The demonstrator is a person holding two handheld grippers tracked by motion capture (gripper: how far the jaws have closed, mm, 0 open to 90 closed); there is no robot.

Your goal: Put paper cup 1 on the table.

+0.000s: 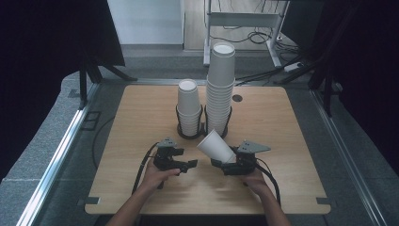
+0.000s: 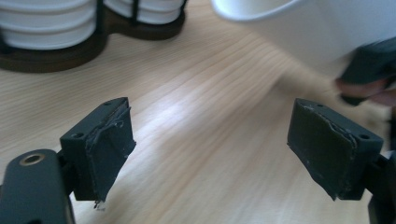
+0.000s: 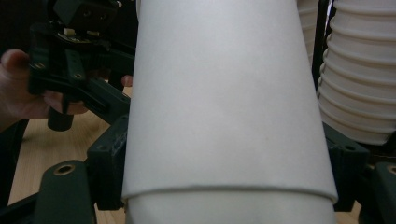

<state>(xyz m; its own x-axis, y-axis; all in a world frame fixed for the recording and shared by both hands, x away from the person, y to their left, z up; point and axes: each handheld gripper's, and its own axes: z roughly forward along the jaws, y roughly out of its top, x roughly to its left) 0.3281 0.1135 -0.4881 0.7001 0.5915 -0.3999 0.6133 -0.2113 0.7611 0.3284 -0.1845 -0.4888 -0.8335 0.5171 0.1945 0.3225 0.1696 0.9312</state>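
left claw (image 2: 210, 144): open, empty; right claw (image 1: 226, 165): gripping tilted paper cup (image 1: 215, 146) beside cup stacks (image 1: 220, 89)

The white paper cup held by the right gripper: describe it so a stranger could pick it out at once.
On the wooden table, a dark holder near the middle carries two upright stacks of white paper cups. In front of them, the right gripper clamps a white paper cup. Unlike the stacked cups, it is tilted, off the table, its mouth pointing up towards the left.
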